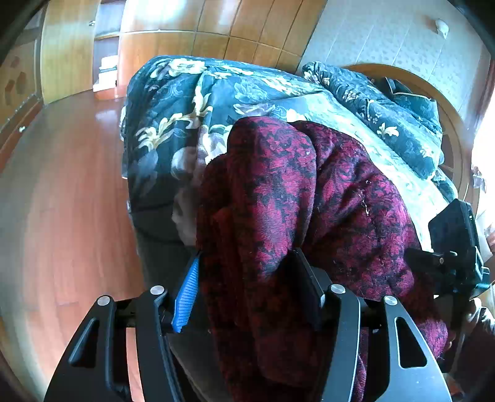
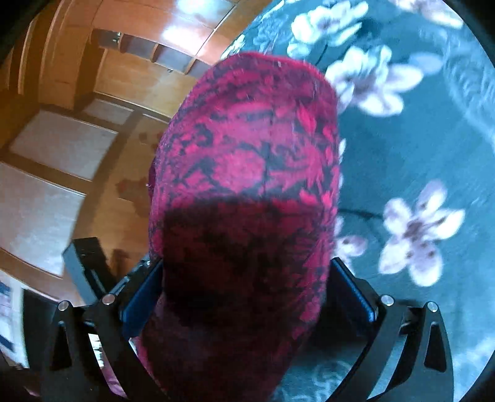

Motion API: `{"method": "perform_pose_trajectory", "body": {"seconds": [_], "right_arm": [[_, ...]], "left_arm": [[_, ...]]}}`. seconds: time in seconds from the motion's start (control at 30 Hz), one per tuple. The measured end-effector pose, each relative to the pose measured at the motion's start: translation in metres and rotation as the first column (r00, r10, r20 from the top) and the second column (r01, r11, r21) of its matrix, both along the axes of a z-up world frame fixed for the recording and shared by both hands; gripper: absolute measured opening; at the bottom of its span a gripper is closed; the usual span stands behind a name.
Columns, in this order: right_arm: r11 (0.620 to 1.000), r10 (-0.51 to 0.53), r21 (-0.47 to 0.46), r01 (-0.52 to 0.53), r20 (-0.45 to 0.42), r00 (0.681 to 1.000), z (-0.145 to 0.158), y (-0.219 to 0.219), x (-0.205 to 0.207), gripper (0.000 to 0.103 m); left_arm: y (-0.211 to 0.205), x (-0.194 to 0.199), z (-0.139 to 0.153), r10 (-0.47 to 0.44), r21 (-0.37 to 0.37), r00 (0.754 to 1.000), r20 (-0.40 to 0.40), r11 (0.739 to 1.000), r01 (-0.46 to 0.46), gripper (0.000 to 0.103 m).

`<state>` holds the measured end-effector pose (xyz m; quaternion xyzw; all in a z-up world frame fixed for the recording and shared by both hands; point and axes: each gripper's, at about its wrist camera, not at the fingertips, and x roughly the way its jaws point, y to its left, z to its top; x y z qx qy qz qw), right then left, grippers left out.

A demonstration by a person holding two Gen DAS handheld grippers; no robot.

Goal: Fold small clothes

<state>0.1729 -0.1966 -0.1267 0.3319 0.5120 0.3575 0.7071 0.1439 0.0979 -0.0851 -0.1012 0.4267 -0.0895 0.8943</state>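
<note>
Broadly, the work surface is a bed (image 1: 355, 123) under a dark flowered quilt (image 1: 173, 102), its near-left corner dropping to a polished wooden floor (image 1: 62, 201). A wall of wooden cupboards (image 1: 185, 27) stands far off, and a curved headboard (image 1: 433, 92) closes the far right.

The task's item, a red-and-black patterned garment (image 1: 309, 191), lies bunched on the near part of the bed, draped toward the corner edge. Judged from this, it is gathered for folding, not yet laid flat.

The left gripper (image 1: 247, 278) has a thick roll of the garment between its jaws, which stand about half apart; the cloth fills the gap and bulges over the right jaw, so this reads as a grip.

The right gripper (image 2: 247, 284) is spread wide. A fold of the garment (image 2: 247, 139) passes between its jaws, but its pads appear to stand just clear of the cloth; I judge it let go. This view is blurred.

Open room: the flat quilt to the far right is bare and suits spreading. The left side falls away to the floor, so cloth could slip there.
</note>
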Motion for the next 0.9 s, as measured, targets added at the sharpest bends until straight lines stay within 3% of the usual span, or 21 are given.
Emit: {"method": "perform_pose_trajectory", "body": {"seconds": [0.17,0.33,0.47,0.6,0.67,0.9], "right_arm": [[0.999,0.045,0.011,-0.045,0.004,0.999,0.000,0.018,0.003,0.101],[0.995,0.093,-0.041,-0.091,0.034,0.995,0.006,0.039,0.007,0.101],[0.995,0.087,-0.048,-0.084,0.067,0.994,0.023,0.040,0.004,0.082],[0.992,0.109,-0.070,-0.101,0.128,0.986,0.043,0.041,-0.006,0.076],[0.992,0.115,-0.070,-0.106,0.148,0.982,0.052,0.039,-0.008,0.074],[0.992,0.106,-0.089,-0.084,0.272,0.957,0.096,0.005,-0.008,0.073]], "left_arm": [[0.014,0.004,-0.011,0.017,-0.078,1.000,-0.026,0.997,-0.019,0.061],[0.034,0.006,-0.026,0.029,-0.227,0.998,-0.060,0.973,-0.042,0.063],[0.042,0.002,-0.031,0.017,-0.346,0.998,-0.056,0.937,-0.036,0.063],[0.044,-0.003,-0.027,0.017,-0.438,0.999,-0.042,0.898,-0.034,0.063],[0.040,-0.003,-0.021,0.017,-0.461,0.999,-0.033,0.887,-0.031,0.063],[-0.024,0.034,0.026,-0.061,-0.442,0.997,0.055,0.893,0.080,0.062]]}}
